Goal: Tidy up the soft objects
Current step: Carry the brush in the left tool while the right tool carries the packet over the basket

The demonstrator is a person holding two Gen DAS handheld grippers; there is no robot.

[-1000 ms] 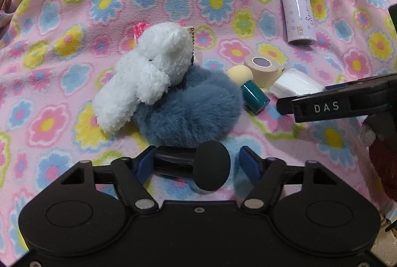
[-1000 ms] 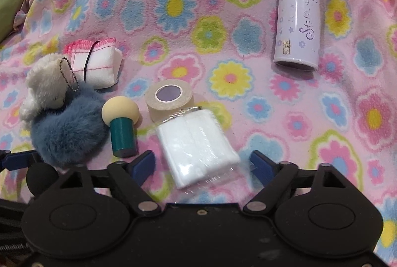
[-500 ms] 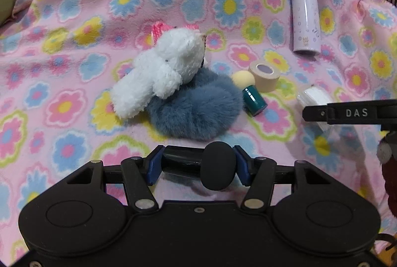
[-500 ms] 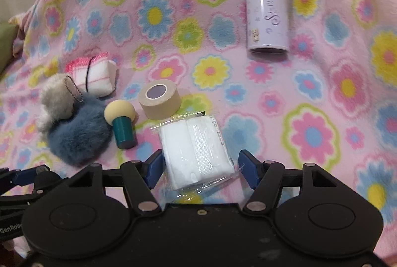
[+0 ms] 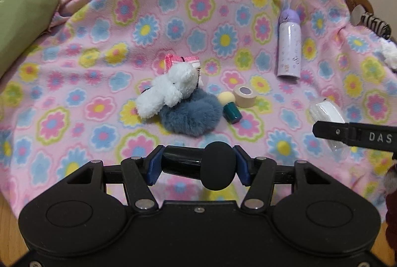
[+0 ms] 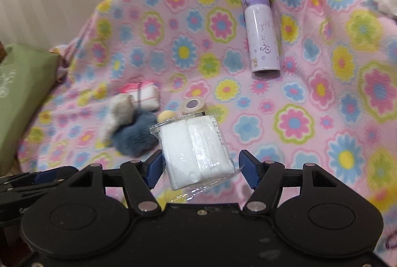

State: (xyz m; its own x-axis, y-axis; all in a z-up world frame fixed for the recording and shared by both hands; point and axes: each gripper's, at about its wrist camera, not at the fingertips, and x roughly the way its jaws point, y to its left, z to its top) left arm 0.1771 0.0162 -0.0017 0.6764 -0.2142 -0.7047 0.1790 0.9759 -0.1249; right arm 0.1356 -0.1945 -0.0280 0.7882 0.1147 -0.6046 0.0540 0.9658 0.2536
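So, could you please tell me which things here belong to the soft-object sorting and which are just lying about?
Job: white plush, blue pompom, folded cloth, wrapped white pack in right claw, black sponge in left claw.
Lying about: purple bottle, tape roll, teal puff.

Left gripper (image 5: 198,165) – matte black body, two round raised discs, silver pivot screws, blue finger pads (image 5: 154,169), right gripper (image 6: 201,167) built alike – black finger lettered "DAS" in white
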